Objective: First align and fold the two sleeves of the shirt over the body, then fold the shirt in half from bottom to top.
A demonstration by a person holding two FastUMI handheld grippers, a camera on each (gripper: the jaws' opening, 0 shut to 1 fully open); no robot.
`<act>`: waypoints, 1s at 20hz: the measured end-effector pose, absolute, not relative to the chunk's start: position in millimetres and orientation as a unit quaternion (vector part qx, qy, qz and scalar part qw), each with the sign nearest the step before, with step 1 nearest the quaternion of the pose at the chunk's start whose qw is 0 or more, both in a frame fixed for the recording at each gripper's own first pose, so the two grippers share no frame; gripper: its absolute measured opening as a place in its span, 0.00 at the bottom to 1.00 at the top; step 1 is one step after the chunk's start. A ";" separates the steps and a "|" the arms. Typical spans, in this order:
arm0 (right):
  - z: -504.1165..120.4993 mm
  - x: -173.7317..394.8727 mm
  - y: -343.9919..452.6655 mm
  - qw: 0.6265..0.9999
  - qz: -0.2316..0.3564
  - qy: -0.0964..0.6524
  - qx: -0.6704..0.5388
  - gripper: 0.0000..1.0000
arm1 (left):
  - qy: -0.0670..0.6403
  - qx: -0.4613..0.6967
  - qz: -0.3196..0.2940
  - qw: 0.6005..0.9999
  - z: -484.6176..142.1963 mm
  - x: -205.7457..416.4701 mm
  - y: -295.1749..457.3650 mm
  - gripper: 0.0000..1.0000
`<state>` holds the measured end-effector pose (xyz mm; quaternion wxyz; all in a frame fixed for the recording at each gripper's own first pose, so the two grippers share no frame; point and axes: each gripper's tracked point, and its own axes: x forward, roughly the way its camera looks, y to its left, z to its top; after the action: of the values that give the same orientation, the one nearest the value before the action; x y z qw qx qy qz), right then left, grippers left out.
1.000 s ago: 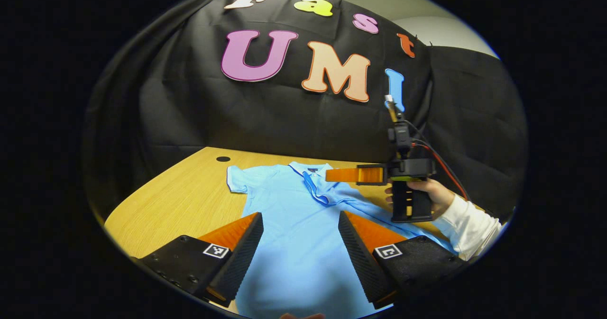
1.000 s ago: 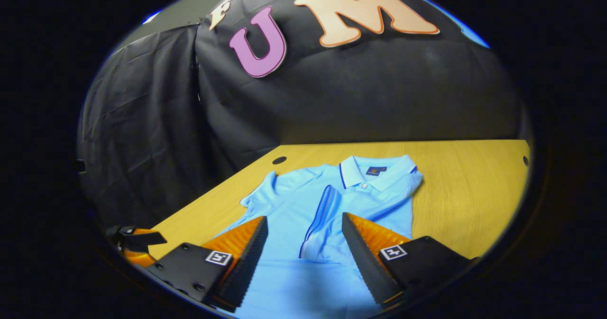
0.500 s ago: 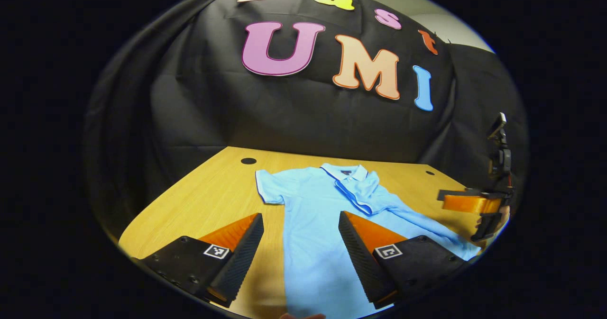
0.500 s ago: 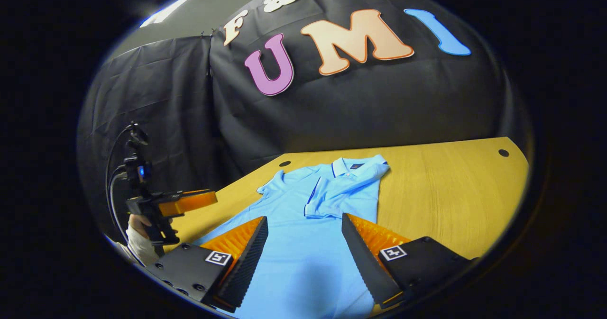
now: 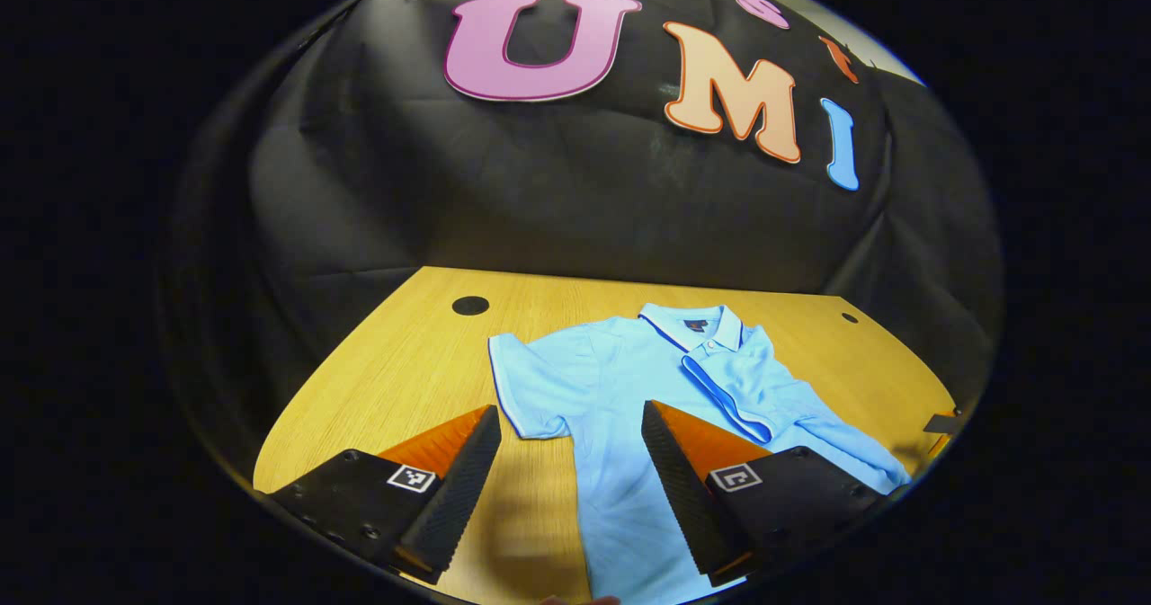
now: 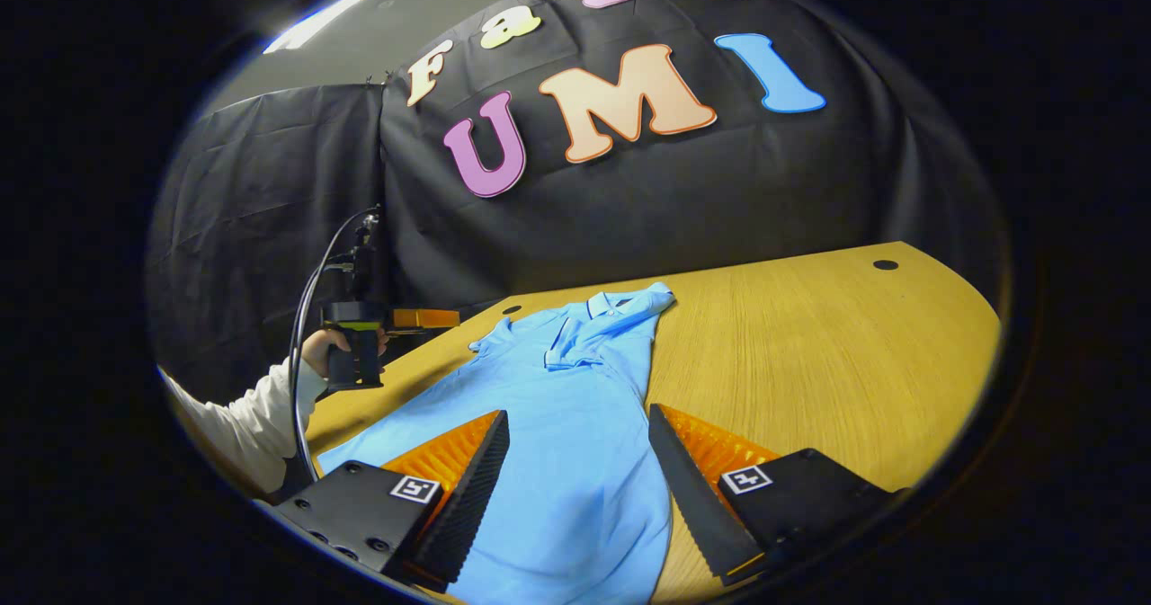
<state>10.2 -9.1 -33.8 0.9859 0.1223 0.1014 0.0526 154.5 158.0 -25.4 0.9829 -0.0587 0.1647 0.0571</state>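
Shirt flat on tabletop, one sleeve folded over body; your left gripper and right gripper both wide, holding nothing.

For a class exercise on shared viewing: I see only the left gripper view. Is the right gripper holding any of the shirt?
Observer: No. The right gripper is open, with nothing between its fingers.
Operator: What is it pointing at?
Observer: The shirt; the lower body lies between and beyond its fingers.
Operator: And my own gripper, seen from outside?
Observer: A hand holds the left gripper off the shirt's side, near the unfolded sleeve.
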 end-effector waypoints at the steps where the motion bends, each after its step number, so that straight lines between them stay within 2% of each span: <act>1: -33.5 5.9 -9.2 0.986 0.051 0.097 0.125 0.98 | 0.171 -0.061 0.061 0.981 -26.5 165.1 162.2 0.94; 8: -39.2 -13.0 -26.9 0.985 0.027 0.094 0.139 0.98 | 0.235 -0.057 0.096 0.966 -64.3 214.4 201.6 0.94; 15: -41.1 -18.4 -36.5 0.987 0.014 0.091 0.130 0.98 | 0.271 -0.077 0.110 0.953 -92.8 220.7 210.4 0.94; 20: -51.5 -18.6 -40.3 0.985 0.010 0.102 0.137 0.97 | 0.280 -0.066 0.120 0.950 -100.0 219.9 214.5 0.87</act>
<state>-18.6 -40.3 -51.5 0.9852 0.1374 0.1024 0.0100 219.9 214.5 -100.0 0.9501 -0.0655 0.2801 0.1204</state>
